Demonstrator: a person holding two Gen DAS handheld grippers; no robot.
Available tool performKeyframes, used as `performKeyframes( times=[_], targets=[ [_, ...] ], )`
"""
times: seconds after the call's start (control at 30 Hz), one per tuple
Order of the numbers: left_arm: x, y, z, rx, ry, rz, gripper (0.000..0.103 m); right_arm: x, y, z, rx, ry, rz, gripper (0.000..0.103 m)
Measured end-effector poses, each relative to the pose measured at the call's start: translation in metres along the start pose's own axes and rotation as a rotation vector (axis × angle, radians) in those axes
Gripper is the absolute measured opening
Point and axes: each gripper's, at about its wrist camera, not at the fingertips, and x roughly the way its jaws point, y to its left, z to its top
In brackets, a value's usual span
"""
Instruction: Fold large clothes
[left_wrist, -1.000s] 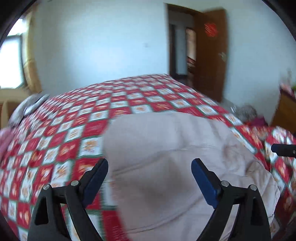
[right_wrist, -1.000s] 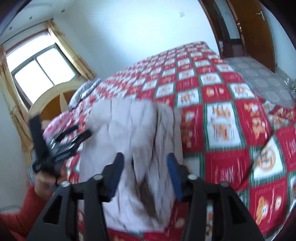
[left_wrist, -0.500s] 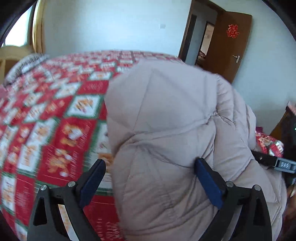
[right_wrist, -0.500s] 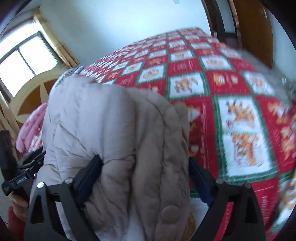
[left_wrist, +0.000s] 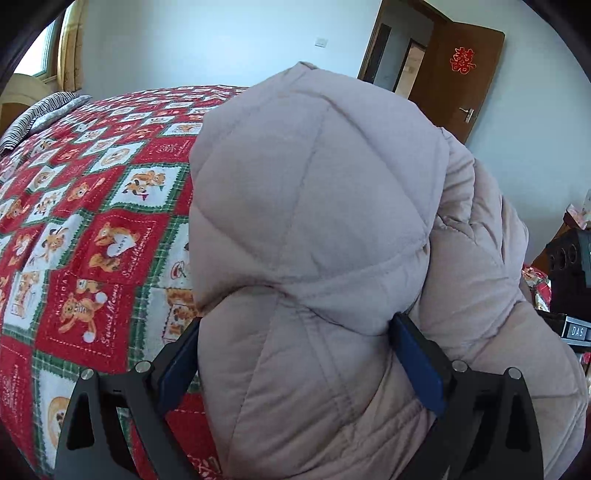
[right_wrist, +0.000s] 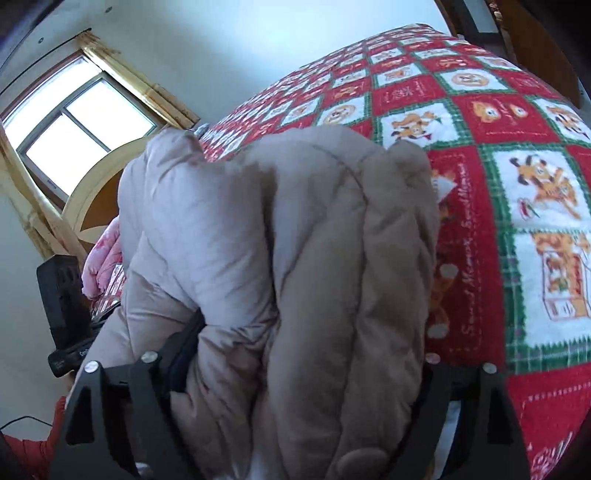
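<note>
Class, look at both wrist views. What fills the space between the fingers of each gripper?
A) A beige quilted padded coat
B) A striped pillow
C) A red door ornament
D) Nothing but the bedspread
A: the beige quilted coat bulges between the left gripper and the right gripper, over the red patchwork bedspread.

- The bed (left_wrist: 92, 206) carries a patchwork bedspread (right_wrist: 498, 155) of red and white squares with green borders, printed with cartoon animals.
- A striped pillow (left_wrist: 40, 114) lies at the bed's far corner, near a pale wooden headboard (right_wrist: 96, 184).
- The walls (left_wrist: 221, 44) are plain white, with a light switch (left_wrist: 320, 42) on one.
- A brown wooden door (left_wrist: 458, 77) stands open; it bears a red paper decoration (left_wrist: 463, 61) and a metal handle (left_wrist: 468, 112).
- Bright daylight comes through a window (right_wrist: 77, 129) hung with yellow curtains (right_wrist: 140, 88).
- Pink fabric (right_wrist: 105, 254) lies bunched below the headboard.
</note>
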Motion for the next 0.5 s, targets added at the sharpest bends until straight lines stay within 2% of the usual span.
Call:
performKeyframes(
  times=[0.17,0.33,0.5],
  targets=[
    [0.007,0.006,0.001,-0.027,0.013,-0.031,0.098,0.003,0.006,0.000,-0.015,-0.006,-0.006,0.096],
    [0.005,0.004,-0.001,-0.014,0.018,-0.026,0.098,0.002,0.015,-0.001,-0.010,0.014,-0.033,0.088],
    [0.005,0.008,-0.002,-0.027,0.014,-0.047,0.098,-0.003,0.007,-0.008,0.011,-0.034,-0.019,0.086]
  ],
)
